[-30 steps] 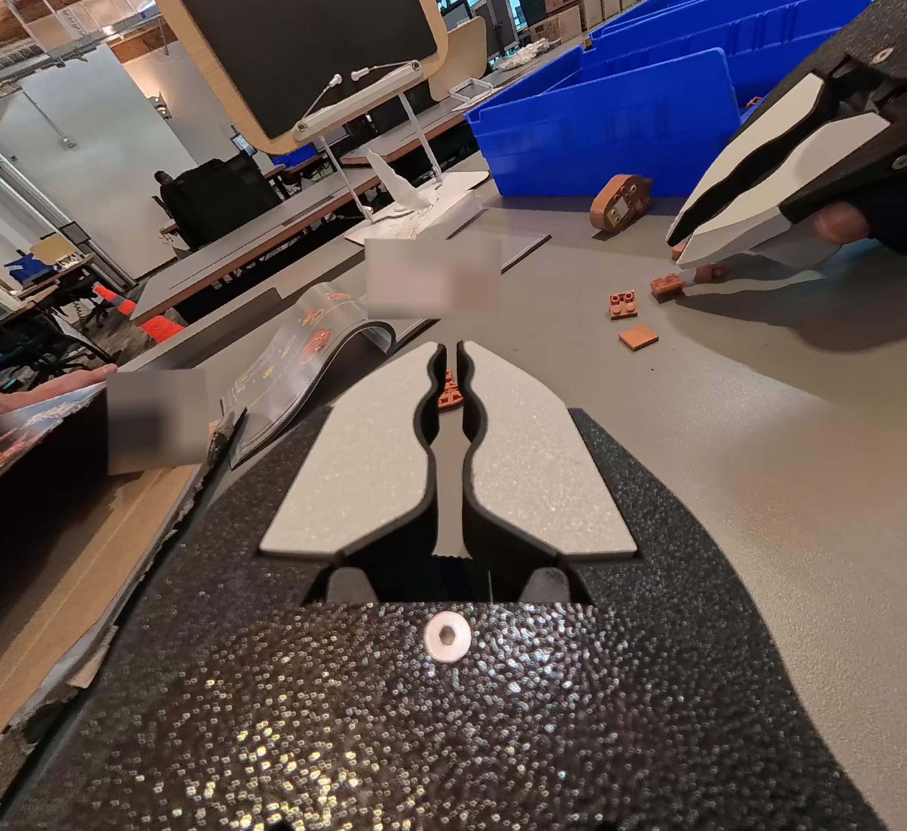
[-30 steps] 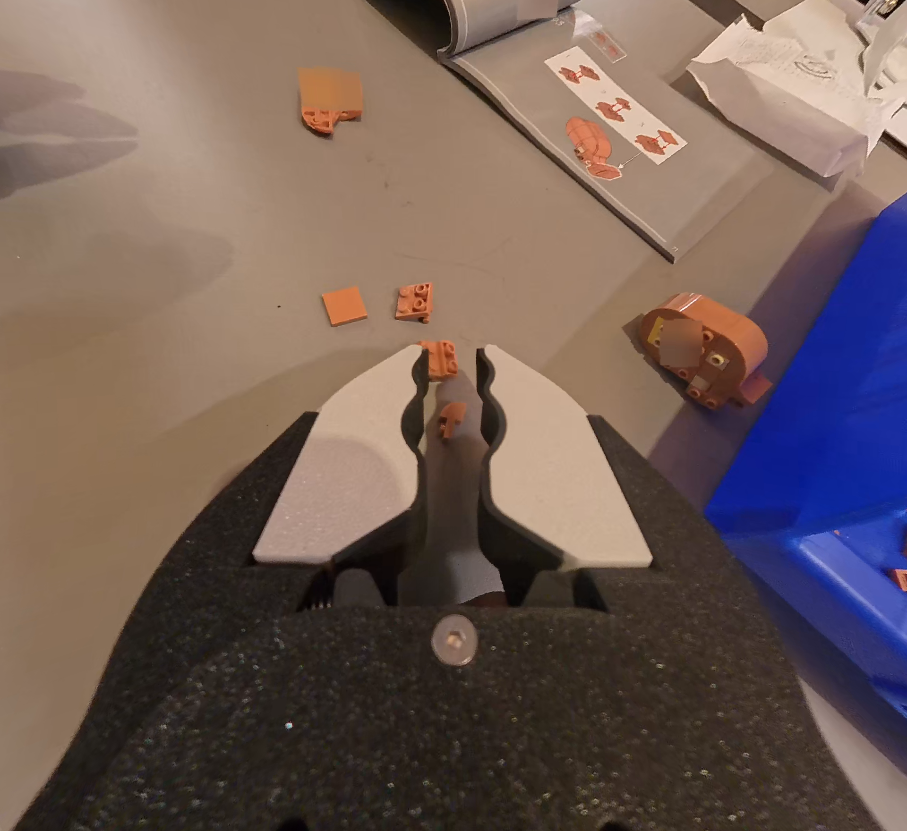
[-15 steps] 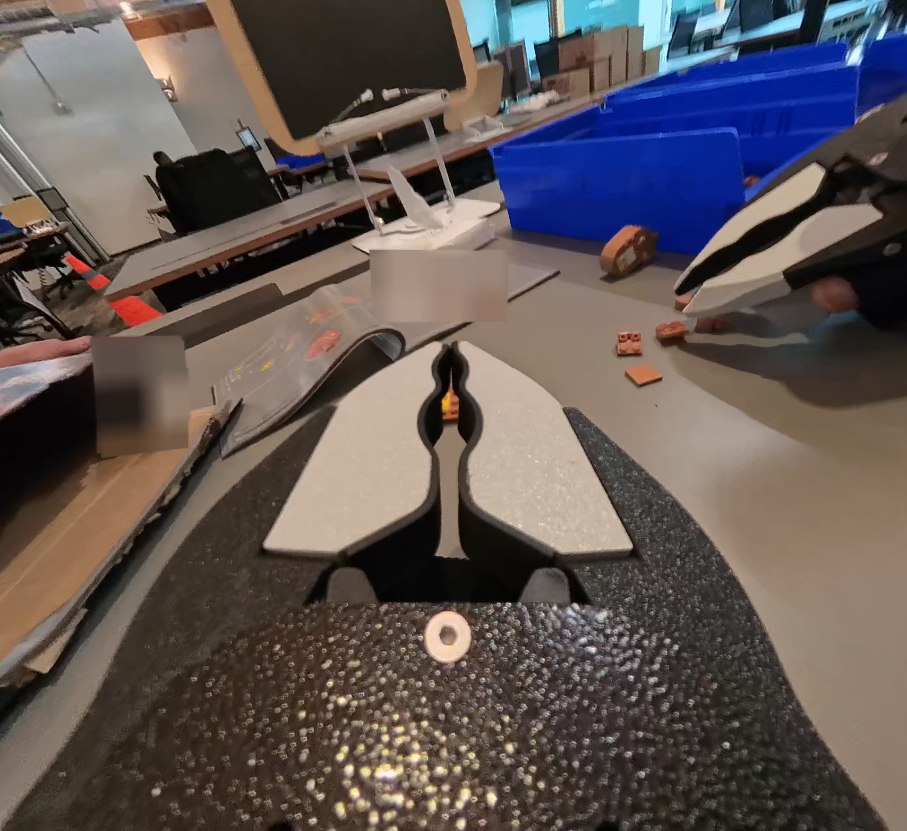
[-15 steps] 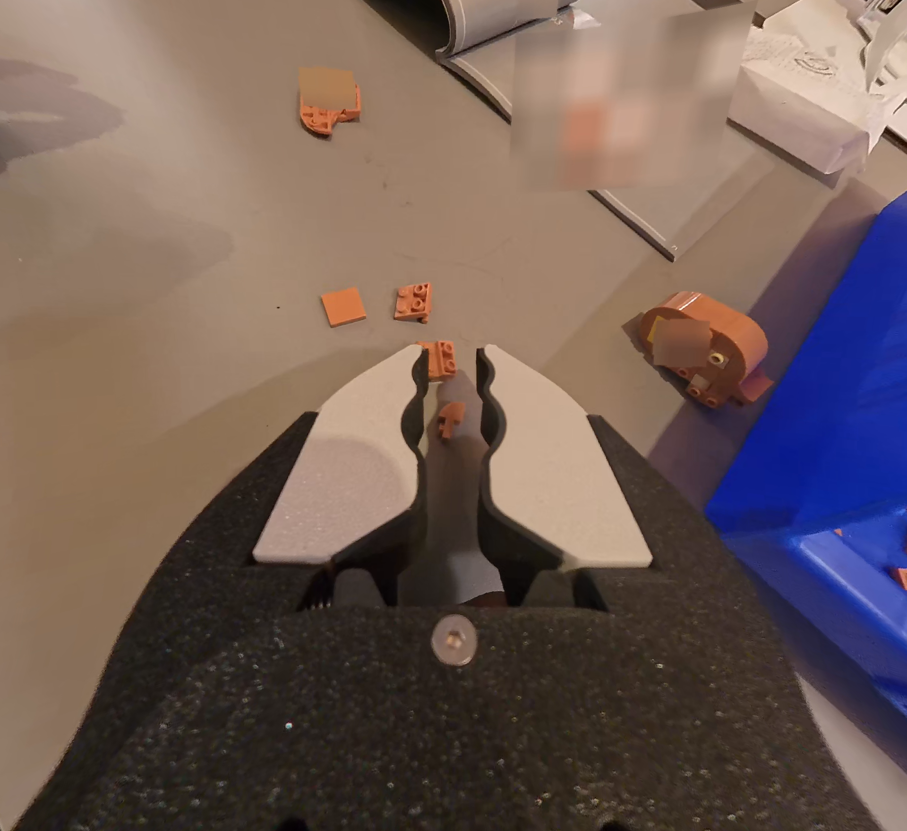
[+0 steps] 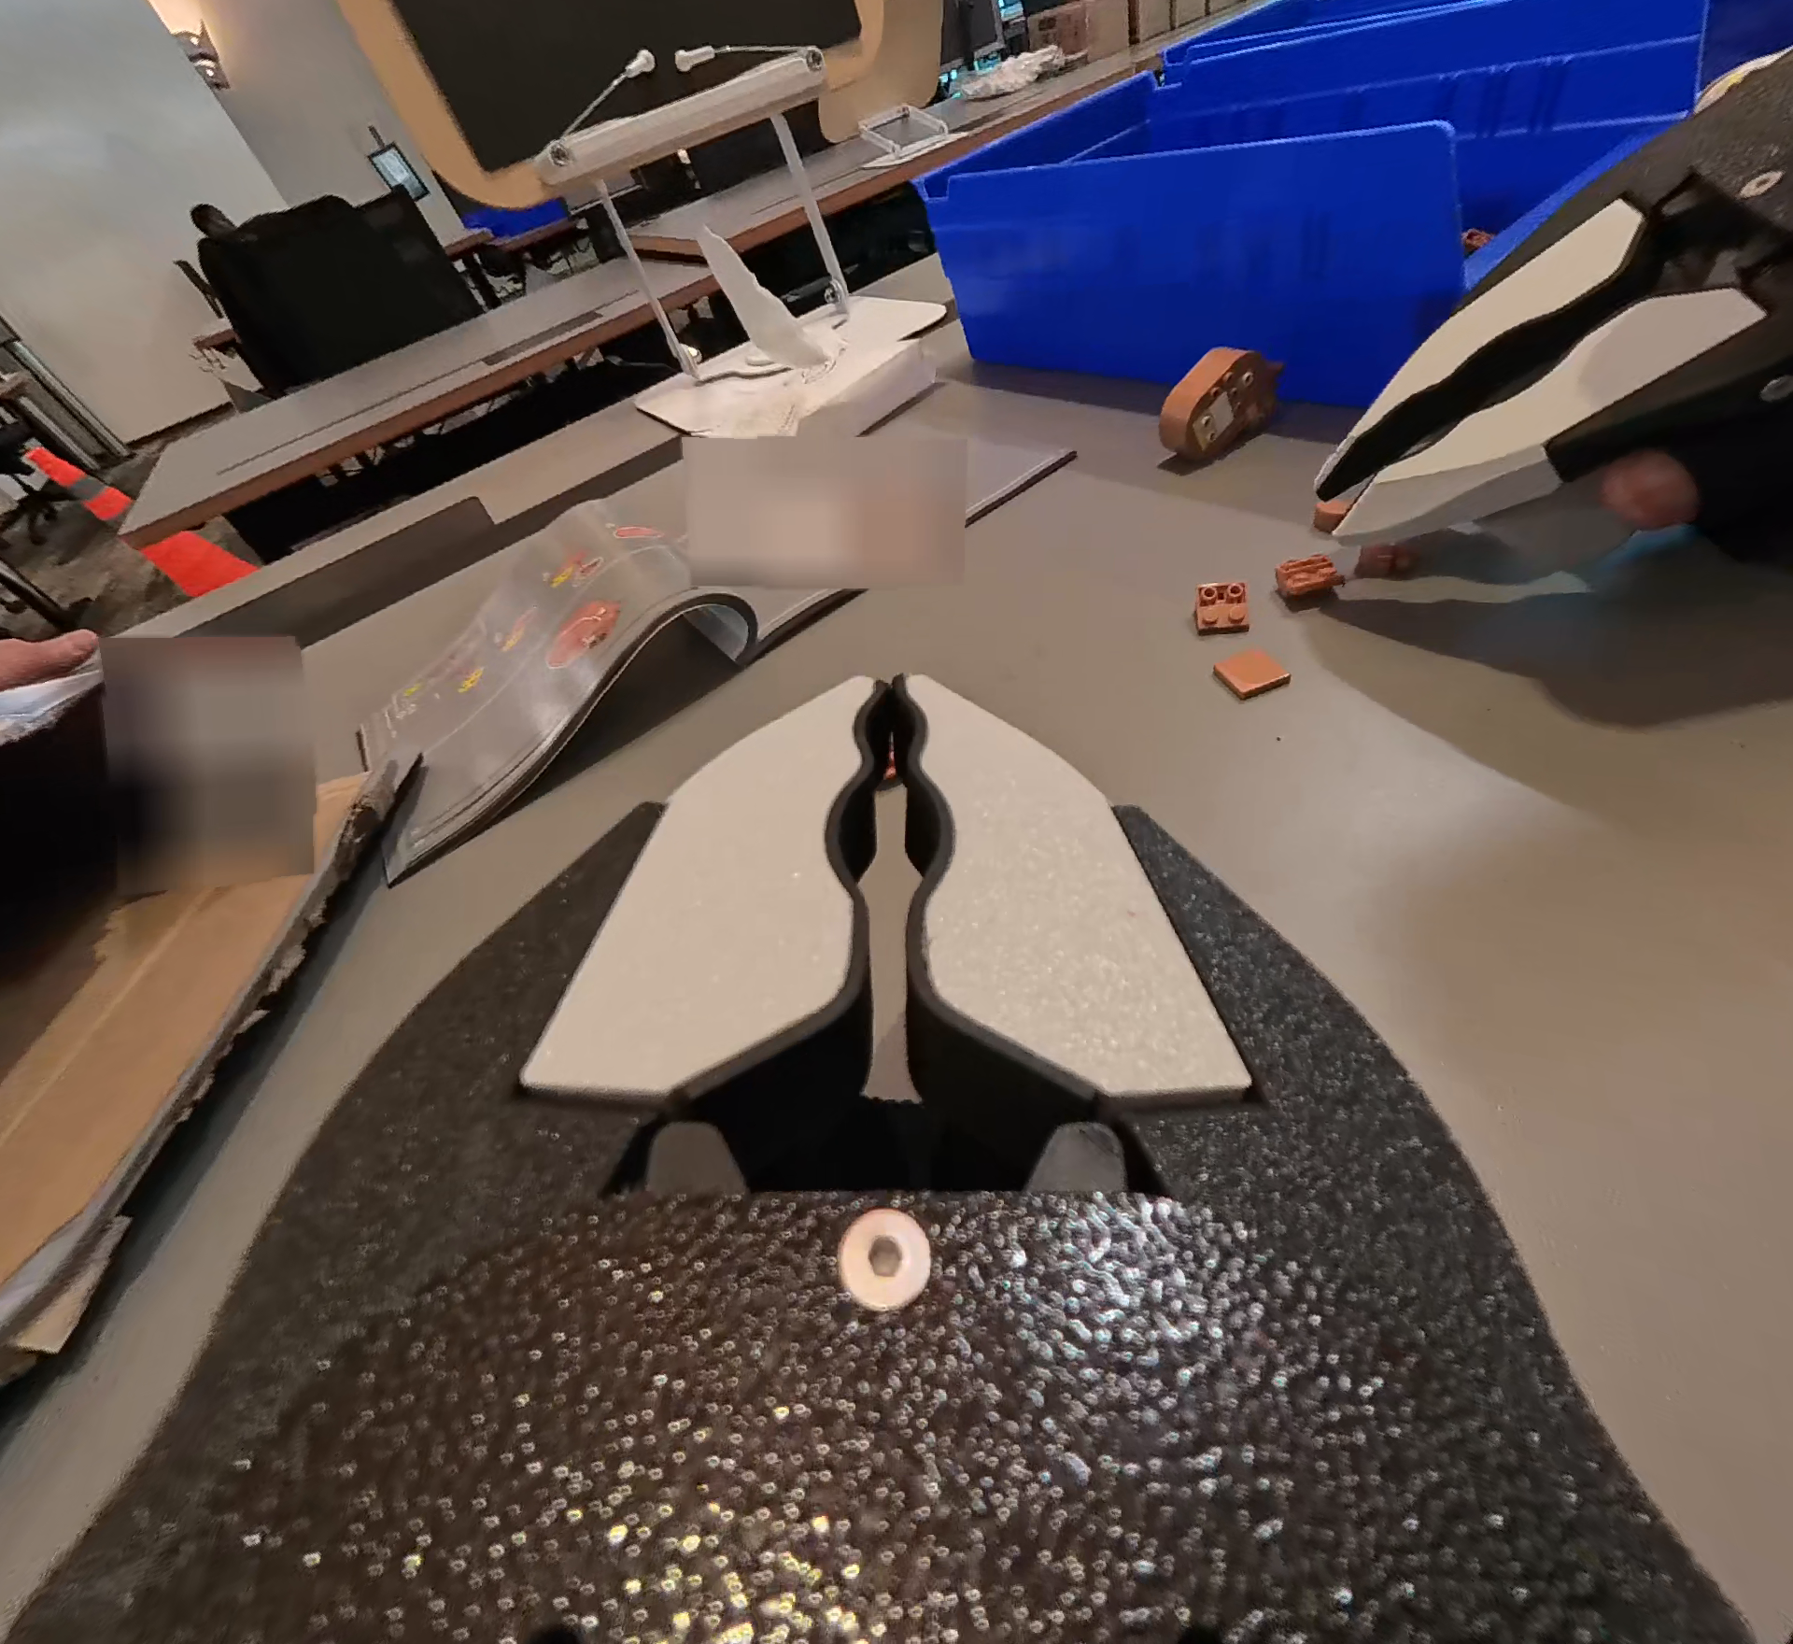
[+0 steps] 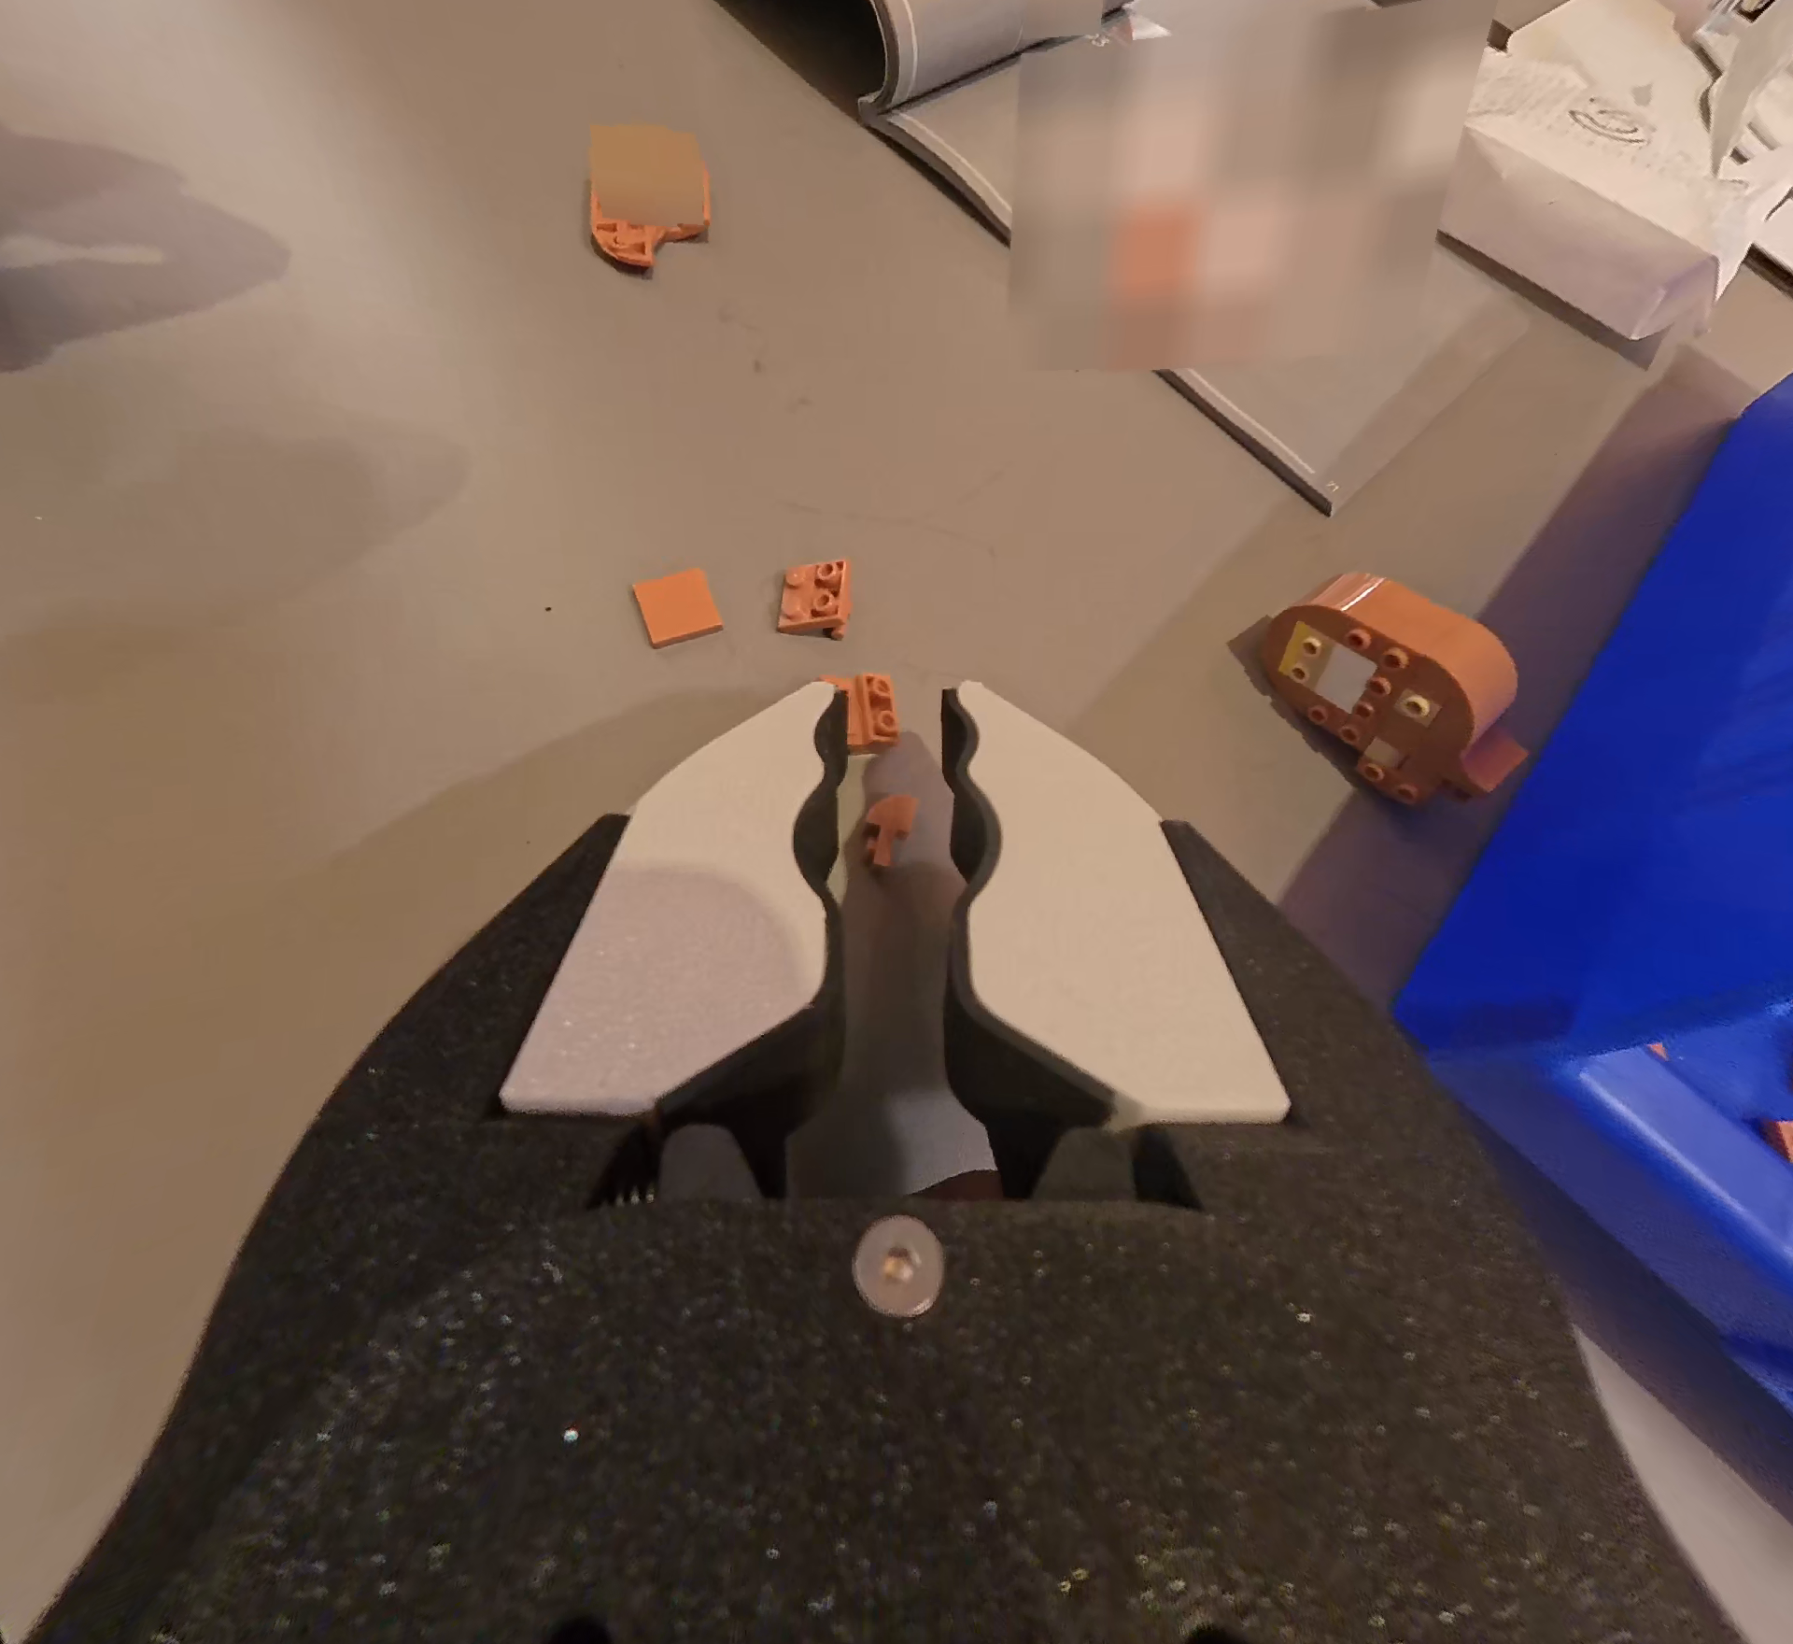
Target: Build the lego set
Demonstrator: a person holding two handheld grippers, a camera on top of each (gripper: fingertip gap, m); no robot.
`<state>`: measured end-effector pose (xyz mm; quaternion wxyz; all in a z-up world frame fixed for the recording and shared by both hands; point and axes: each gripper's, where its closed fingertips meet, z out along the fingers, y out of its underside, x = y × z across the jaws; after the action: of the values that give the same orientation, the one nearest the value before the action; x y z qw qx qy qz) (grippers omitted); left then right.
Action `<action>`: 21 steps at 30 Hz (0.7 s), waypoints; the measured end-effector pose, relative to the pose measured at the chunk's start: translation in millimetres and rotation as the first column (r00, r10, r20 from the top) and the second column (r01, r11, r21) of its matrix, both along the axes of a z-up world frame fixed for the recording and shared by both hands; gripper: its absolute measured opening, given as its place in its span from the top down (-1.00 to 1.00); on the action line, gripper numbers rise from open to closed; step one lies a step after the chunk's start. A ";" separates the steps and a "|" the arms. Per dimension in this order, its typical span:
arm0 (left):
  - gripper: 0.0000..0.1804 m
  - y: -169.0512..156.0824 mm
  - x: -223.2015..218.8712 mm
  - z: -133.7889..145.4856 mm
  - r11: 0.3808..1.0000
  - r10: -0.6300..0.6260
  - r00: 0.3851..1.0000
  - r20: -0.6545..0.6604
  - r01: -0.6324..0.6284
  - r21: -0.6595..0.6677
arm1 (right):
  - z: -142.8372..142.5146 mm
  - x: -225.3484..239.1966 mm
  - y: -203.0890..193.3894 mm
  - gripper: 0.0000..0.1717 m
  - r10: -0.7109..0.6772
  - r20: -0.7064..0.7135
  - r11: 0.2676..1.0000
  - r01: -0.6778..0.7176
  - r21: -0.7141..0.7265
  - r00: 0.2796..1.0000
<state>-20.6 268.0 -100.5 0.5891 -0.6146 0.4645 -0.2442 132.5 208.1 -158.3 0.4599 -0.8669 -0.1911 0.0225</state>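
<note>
Left gripper (image 5: 891,695) closed tip to tip, orange sliver (image 5: 888,768) glimpsed through the gap, hold on it unclear. Right gripper (image 6: 891,700) apart around small orange brick (image 6: 870,712) on grey table (image 6: 388,530), hard against one finger only; liable to skid or twist aside if squeezed off-centre.

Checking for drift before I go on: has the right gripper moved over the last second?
No. In its own view the right gripper sits as before against the flat square tile and the domed brick assembly; neither has shifted in the frame.
</note>
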 end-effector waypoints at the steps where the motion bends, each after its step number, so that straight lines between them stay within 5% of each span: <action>1: 1.00 0.1 0.1 -0.3 1.000 -0.002 1.000 -0.001 0.002 -0.004 | 0.0 0.0 -0.1 0.79 0.000 -0.001 1.000 0.000 0.000 1.000; 21: 1.00 2.7 -2.7 3.6 0.999 0.028 0.999 0.018 -0.029 0.018 | 25.5 18.1 1.1 0.78 -0.100 -0.106 0.983 0.115 0.145 0.989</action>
<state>-23.3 270.7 -96.9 0.6022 -0.6135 0.4525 -0.2370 150.6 209.3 -132.8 0.5335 -0.8365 -0.1223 0.0257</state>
